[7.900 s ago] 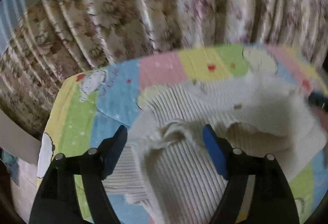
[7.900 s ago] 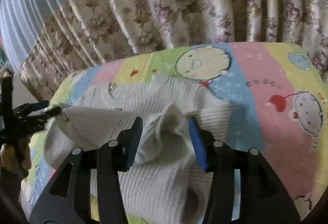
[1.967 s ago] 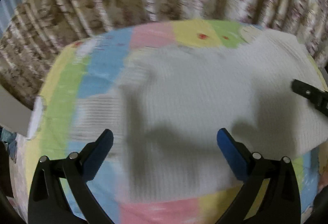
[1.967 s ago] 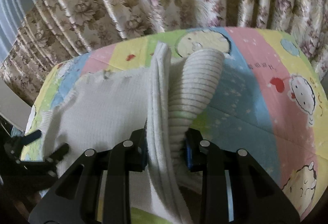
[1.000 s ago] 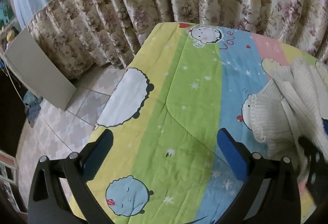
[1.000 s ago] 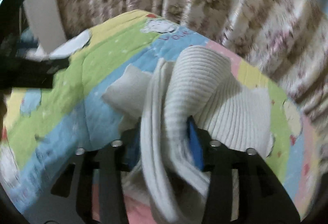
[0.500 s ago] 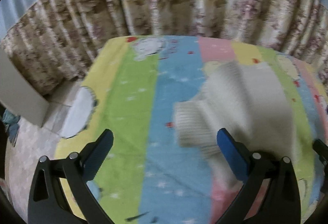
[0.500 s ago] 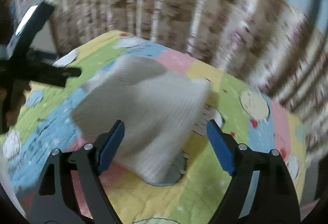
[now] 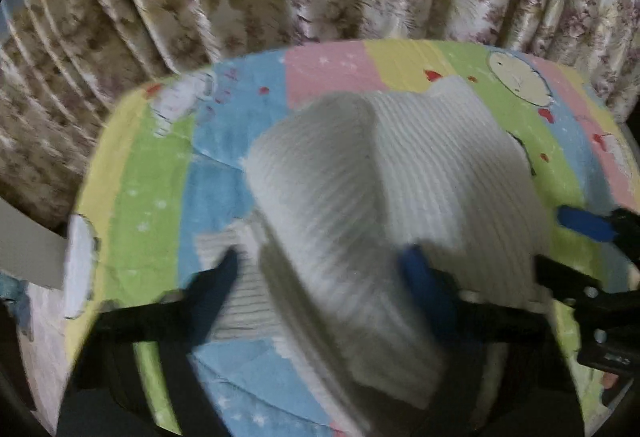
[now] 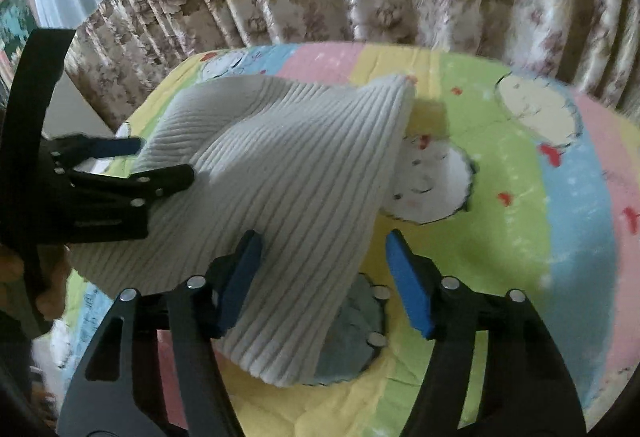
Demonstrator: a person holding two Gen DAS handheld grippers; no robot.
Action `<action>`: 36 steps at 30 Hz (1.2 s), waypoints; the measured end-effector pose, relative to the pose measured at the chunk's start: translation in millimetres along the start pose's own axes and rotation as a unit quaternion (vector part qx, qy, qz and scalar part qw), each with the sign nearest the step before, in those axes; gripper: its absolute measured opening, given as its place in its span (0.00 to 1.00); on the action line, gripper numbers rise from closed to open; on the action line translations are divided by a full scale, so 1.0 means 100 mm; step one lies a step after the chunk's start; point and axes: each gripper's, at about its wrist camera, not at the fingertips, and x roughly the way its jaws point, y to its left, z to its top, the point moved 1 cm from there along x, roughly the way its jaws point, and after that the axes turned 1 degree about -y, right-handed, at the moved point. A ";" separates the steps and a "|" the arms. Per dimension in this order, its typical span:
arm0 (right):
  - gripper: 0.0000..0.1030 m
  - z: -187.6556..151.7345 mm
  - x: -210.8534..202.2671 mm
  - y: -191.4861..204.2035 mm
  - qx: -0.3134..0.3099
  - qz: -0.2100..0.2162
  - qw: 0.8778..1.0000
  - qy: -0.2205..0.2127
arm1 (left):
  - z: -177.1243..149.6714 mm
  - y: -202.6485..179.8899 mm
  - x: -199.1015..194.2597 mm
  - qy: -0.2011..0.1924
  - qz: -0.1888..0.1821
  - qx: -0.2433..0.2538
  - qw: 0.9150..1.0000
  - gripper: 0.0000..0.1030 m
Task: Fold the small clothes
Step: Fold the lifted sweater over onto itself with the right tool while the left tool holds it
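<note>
Both my tongs stand open: half a second ago the left tongs (image 9: 320, 273) were beside the folded sweater (image 10: 280, 173); now they straddle it, right tongs (image 10: 324, 273) at its edge.

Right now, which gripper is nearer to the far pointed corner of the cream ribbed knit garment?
Right, as a hedged judgement. The right gripper stands open at the cream ribbed knit garment's near right edge; the left gripper straddles its near left fold, its jaws apart.

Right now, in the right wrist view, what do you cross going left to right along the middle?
left gripper → white ribbed sweater → white round cartoon face on the blanket → blue stripe of the blanket
</note>
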 end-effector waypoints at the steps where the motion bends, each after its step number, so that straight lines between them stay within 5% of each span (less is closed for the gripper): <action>1: 0.50 0.02 0.02 0.00 0.001 0.004 1.000 0.002 | 0.00 0.01 0.00 0.002 -0.013 -0.005 1.000 0.55; 4: 0.37 0.06 -0.01 0.02 -0.002 0.013 1.000 -0.004 | 0.05 0.02 -0.03 0.000 -0.018 -0.002 1.000 0.31; 7: 0.11 0.12 -0.09 0.04 -0.006 0.015 1.000 -0.016 | 0.10 0.04 -0.07 -0.003 -0.020 0.004 1.000 0.26; 12: 0.09 0.15 -0.20 0.44 -0.092 -0.019 0.995 -0.029 | 0.06 0.06 -0.29 -0.025 0.006 0.038 0.999 0.23; 19: 0.09 -0.09 -0.04 0.91 -0.251 -0.098 0.963 -0.007 | -0.32 0.17 -0.26 -0.035 0.045 0.115 0.992 0.24; 24: 0.10 -0.15 0.07 0.77 -0.235 -0.087 0.968 -0.002 | -0.40 0.19 -0.23 -0.056 0.038 0.111 0.992 0.27; 29: 0.14 -0.12 0.04 0.68 -0.216 -0.069 0.974 0.000 | -0.39 0.21 -0.25 -0.072 0.027 0.097 0.992 0.37; 30: 0.17 -0.11 0.04 0.67 -0.216 -0.068 0.974 -0.001 | -0.39 0.21 -0.27 -0.075 0.037 0.096 0.992 0.47; 33: 0.42 -0.10 -0.02 0.68 -0.209 -0.052 0.977 -0.004 | -0.38 0.19 -0.37 -0.088 0.054 0.097 0.990 0.68; 36: 0.57 -0.07 -0.13 0.70 -0.203 -0.036 0.978 -0.015 | -0.39 0.15 -0.48 -0.095 0.062 0.099 0.989 0.75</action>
